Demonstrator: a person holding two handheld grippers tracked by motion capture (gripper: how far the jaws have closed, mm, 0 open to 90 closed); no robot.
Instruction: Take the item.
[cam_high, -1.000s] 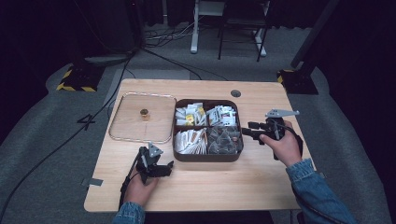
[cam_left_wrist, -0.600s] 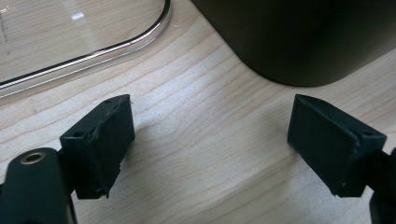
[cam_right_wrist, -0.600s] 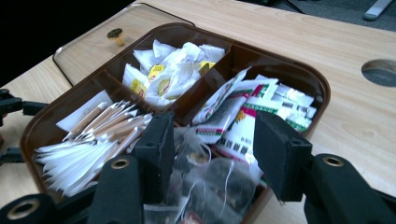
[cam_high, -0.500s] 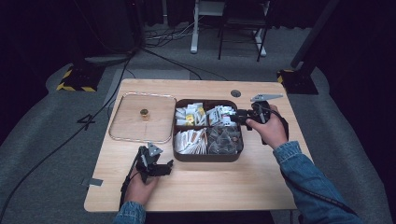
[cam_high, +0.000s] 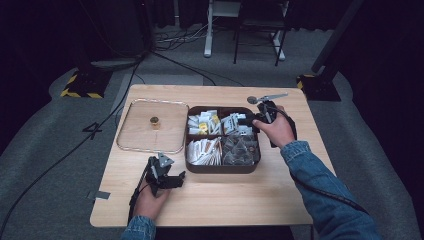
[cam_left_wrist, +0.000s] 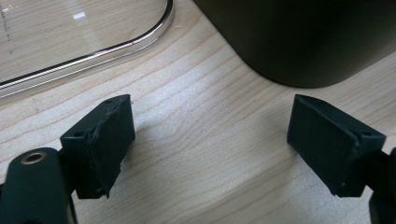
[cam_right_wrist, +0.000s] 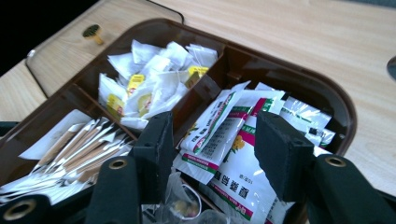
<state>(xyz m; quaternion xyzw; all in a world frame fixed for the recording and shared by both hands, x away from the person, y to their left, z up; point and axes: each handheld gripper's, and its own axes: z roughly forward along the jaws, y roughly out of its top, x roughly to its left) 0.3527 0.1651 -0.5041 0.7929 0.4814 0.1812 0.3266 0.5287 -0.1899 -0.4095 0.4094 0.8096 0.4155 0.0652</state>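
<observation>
The right tool (cam_right_wrist: 212, 140) was held over the brown divided box (cam_high: 222, 172), jaws parted around nothing, just above the green-and-pink sachets (cam_right_wrist: 224, 154) in its far right compartment. The left tool (cam_left_wrist: 210, 140) was parked wide open on the table (cam_left_wrist: 196, 154), beside the clear lid (cam_high: 145, 131).

- High view: above the desk's (cam_high: 215, 200) near edge, facing forward and down.
- Left claw view: close above bare desk.
- Right claw view: close over the brown tray (cam_right_wrist: 336, 100), shared with the high view (cam_high: 220, 167).
</observation>
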